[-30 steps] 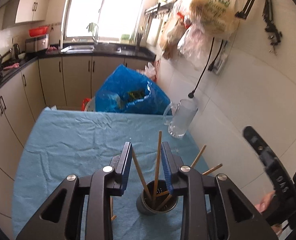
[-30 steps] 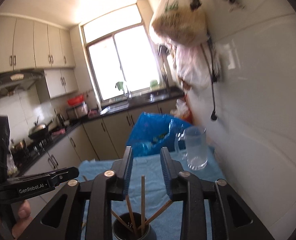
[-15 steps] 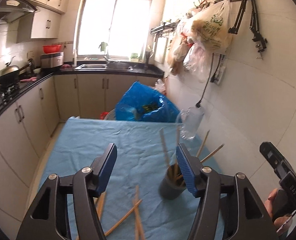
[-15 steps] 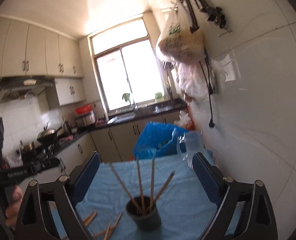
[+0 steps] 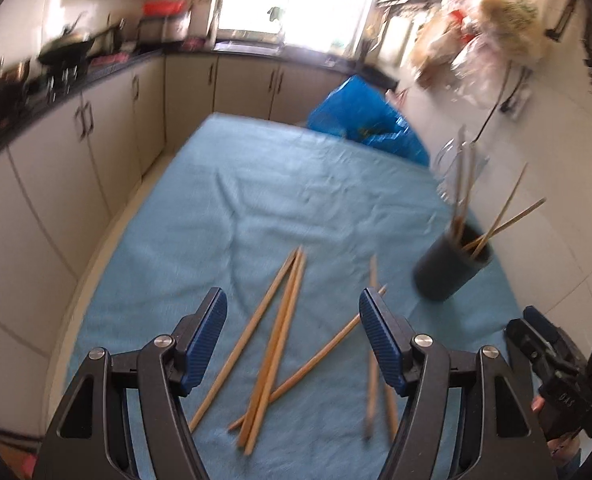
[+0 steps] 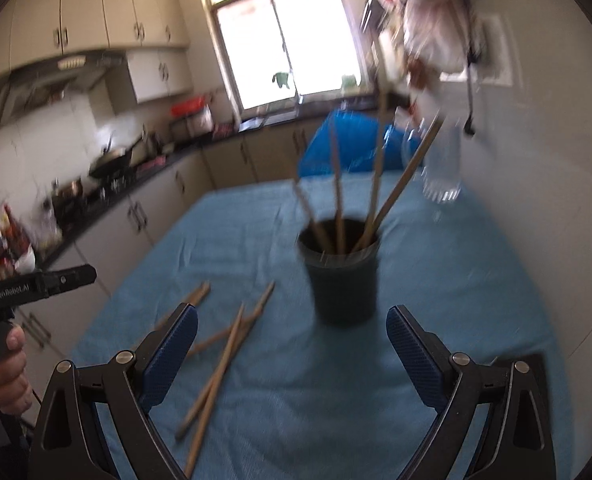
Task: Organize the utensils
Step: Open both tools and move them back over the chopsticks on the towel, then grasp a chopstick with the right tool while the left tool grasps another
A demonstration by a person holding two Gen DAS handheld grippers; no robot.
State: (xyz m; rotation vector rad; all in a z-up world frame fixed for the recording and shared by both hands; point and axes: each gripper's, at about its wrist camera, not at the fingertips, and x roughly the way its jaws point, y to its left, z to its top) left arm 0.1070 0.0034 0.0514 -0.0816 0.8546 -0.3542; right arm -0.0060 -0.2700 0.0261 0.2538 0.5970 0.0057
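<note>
Left wrist view: the left gripper (image 5: 292, 322) has just been spread, its fingers released with nothing clamped; loose chopsticks (image 5: 274, 344) are now seen on the cloth under and just beyond the fingers, where a second ago the cup (image 5: 452, 266) was framed between them. The cup, with several sticks standing in it, is now set off to the right of the fingers. In the right wrist view the right gripper (image 6: 292, 338) has likewise been opened wide and is empty; the cup is centred just beyond its fingers. A drop-off is judged finished and the next pick-up started, with the loose sticks yet to be collected. The surface (image 5: 236, 184) is covered by a wrinkled blue cloth. A blue bag (image 5: 366, 122) and glass jug (image 6: 442, 172) are placed at its far end. Kitchen cabinets, stove and window are seen behind; frames are motion-blurred.
</note>
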